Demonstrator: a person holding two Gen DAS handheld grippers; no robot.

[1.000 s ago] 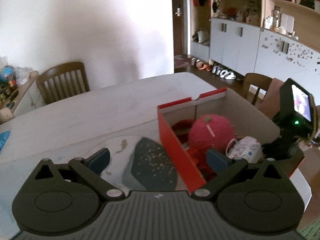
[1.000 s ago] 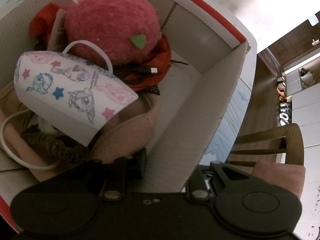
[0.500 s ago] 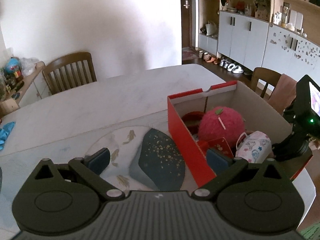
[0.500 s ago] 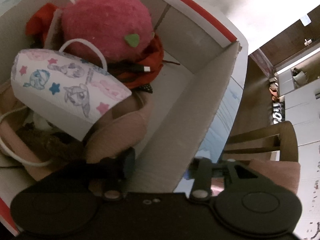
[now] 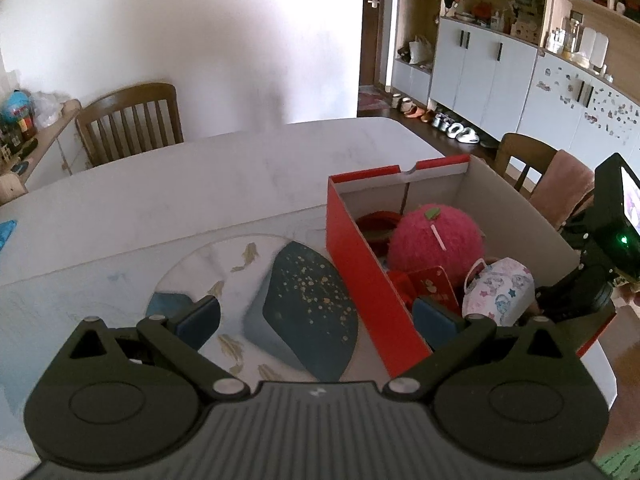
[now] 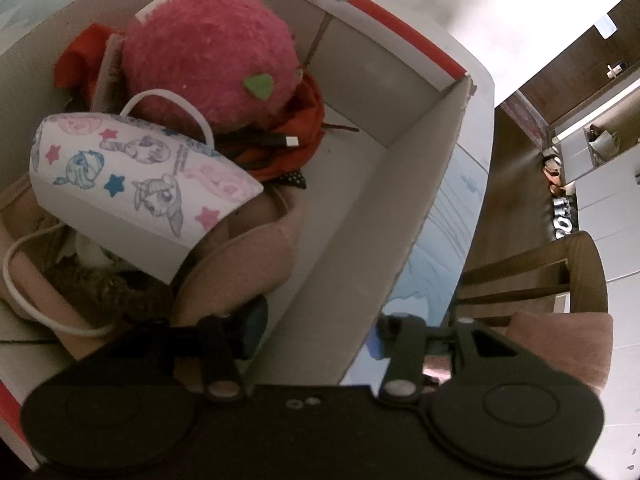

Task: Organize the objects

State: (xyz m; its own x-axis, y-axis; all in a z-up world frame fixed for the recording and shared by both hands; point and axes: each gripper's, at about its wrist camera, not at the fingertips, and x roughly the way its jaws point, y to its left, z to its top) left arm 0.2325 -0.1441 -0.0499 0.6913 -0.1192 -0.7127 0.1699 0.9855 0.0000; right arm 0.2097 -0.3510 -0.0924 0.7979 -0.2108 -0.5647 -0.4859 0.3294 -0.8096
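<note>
A red cardboard box (image 5: 360,276) sits on the white table (image 5: 200,184) and holds a pink plush ball (image 5: 434,238), a printed face mask (image 5: 500,292), red items and a pink cloth. My left gripper (image 5: 316,320) is open and empty, raised above the table, straddling the box's red left wall. In the right wrist view my right gripper (image 6: 316,320) straddles the box's right wall (image 6: 372,240), one finger inside and one outside, jaws close to the cardboard. The mask (image 6: 140,184) and plush ball (image 6: 212,64) lie inside.
A round placemat (image 5: 260,300) with a dark blue patch lies left of the box. Wooden chairs stand at the far side (image 5: 128,120) and right side (image 5: 524,160) of the table. Cabinets (image 5: 500,72) and shoes line the right wall.
The left gripper has pulled back and risen, so more of the table and box shows. The right gripper has stayed on the box's right wall, shifting slightly.
</note>
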